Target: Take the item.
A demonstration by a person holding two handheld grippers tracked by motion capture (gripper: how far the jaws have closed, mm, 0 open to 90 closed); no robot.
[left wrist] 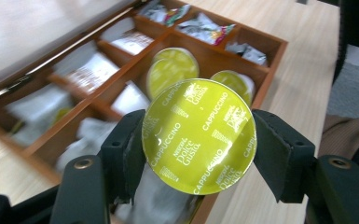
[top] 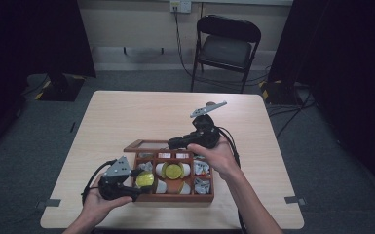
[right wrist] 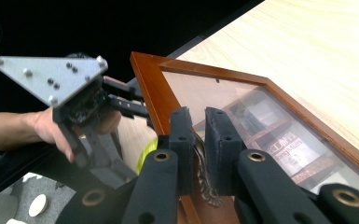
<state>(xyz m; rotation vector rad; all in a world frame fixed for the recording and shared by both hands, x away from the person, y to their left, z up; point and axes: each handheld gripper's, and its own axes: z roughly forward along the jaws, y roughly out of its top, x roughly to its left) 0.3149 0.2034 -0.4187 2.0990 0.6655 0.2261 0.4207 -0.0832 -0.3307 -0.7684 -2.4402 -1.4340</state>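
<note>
Near the front edge of the pale wooden table (top: 126, 112), at about 6 o'clock from its middle, sits a brown wooden compartment box (top: 175, 197) with a glass-paned hinged lid (top: 148, 145) standing open at its 11 o'clock corner. At 8 o'clock of the box, the left gripper (top: 135, 181) pinches a round coffee capsule with a shiny yellow-green foil top (left wrist: 199, 135); in the left gripper view its two black jaws press on the capsule's rim from 9 and 3 o'clock, and the foil, printed with "Cappuccino", faces the camera. The capsule hangs over the box's left end, just above the compartments. Behind it, at 12 o'clock in that view, two more yellow-green capsules (left wrist: 172, 70) lie in the middle compartments, with white and silver sachets (left wrist: 205, 28) in the cells around them.

At 12 o'clock of the box, the right gripper (top: 173, 143) has its jaws pressed nearly together on the lid's wooden frame (right wrist: 161, 100); in the right gripper view the pads clamp the frame edge, with a small ornate metal clasp (right wrist: 207, 186) between them, holding the lid tilted up. The other hand and its grey three-cornered plate (right wrist: 51, 77) show at 9 o'clock in that view.
</note>
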